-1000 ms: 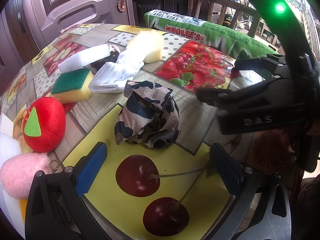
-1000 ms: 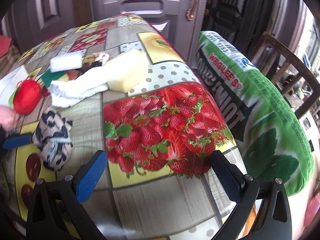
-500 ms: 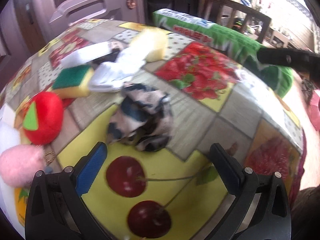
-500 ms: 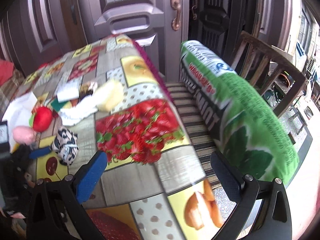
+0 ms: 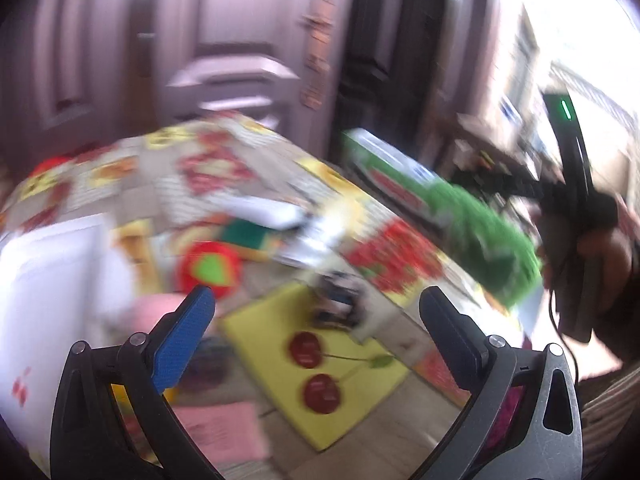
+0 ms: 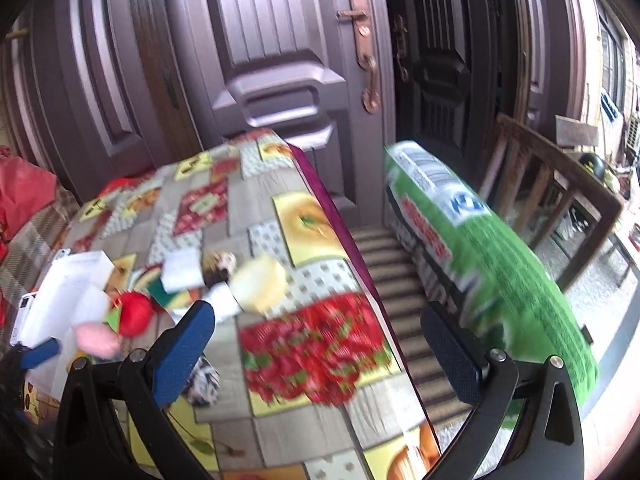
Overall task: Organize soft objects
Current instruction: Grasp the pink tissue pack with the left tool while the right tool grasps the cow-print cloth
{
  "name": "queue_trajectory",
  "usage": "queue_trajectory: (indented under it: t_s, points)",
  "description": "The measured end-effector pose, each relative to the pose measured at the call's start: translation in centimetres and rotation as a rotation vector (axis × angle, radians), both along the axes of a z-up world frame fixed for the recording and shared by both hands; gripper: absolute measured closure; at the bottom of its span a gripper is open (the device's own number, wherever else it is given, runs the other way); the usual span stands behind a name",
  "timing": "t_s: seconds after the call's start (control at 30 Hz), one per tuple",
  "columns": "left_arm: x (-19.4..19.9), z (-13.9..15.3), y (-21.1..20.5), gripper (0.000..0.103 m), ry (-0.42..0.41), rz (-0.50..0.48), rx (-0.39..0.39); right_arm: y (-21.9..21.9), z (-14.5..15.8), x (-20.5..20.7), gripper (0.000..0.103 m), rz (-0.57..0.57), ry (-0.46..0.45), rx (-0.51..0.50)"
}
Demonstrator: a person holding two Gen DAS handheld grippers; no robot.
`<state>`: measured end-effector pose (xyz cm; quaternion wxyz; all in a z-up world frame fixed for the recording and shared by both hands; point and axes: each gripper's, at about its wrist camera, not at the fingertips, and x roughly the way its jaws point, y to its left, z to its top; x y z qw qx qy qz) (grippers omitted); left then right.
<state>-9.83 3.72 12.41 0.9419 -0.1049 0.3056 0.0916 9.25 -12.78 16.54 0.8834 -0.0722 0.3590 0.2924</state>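
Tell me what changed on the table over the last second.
Both grippers pulled back and up from the table; the left gripper and right gripper remain open, holding nothing. The cow-print cloth, red plush and yellow sponge lie where they were.

Green sack (image 6: pixel 500 264) beside purple door (image 6: pixel 276 60)

place: home entryway | evidence: panelled door (image 6: pixel 280 92), fruit-print tablecloth (image 6: pixel 312 216), wooden chair (image 6: pixel 560 200)
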Motion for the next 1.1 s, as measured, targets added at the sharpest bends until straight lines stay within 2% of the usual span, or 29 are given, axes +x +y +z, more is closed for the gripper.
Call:
queue_trajectory:
  t_s: [0.1,0.17,0.27,0.4,0.53,0.7,0.83,0.9,0.97,1.1]
  points:
    - [-3.5,0.3,3.0,0.0,-0.002,0.175,-0.007,0.5,-0.4,0.0,0.0,0.07,0.021,0.069]
    - [-5.8,-0.8,4.6,0.0,0.054,0.27,-0.026,0.9,-0.8,-0.1,0.0,0.096,0.046,0.095]
    - [-8.5,-2.8,6.0,0.0,0.135,0.358,-0.093,2.2,-1.6,-0.6,0.0,0.161,0.056,0.067]
    - [-9.7,-4.3,4.9,0.0,0.176,0.342,-0.124,4.3,-3.0,-2.2,0.0,0.275,0.041,-0.013]
    - [-8.8,-5.2,3.7,0.0,0.212,0.277,-0.186,6.5,-5.2,-3.3,0.0,0.386,0.05,-0.1]
    - [-5.6,-6.6,2.6,0.001,0.271,0.231,-0.146,9.6,-8.0,-4.1,0.0,0.494,0.055,-0.198]
    - [-4.0,-8.0,2.7,0.001,0.326,0.225,-0.119,11.2,-9.5,-4.7,0.002,0.558,0.073,-0.232]
    - [-3.6,-8.5,2.8,0.001,0.346,0.243,-0.107,11.8,-10.3,-5.0,0.009,0.576,0.076,-0.258]
    - [-3.4,-8.9,3.0,0.001,0.354,0.255,-0.111,12.2,-11.0,-5.2,0.023,0.586,0.086,-0.281]
    - [-2.8,-9.8,3.1,0.001,0.378,0.261,-0.114,12.1,-11.4,-5.3,0.031,0.599,0.104,-0.282]
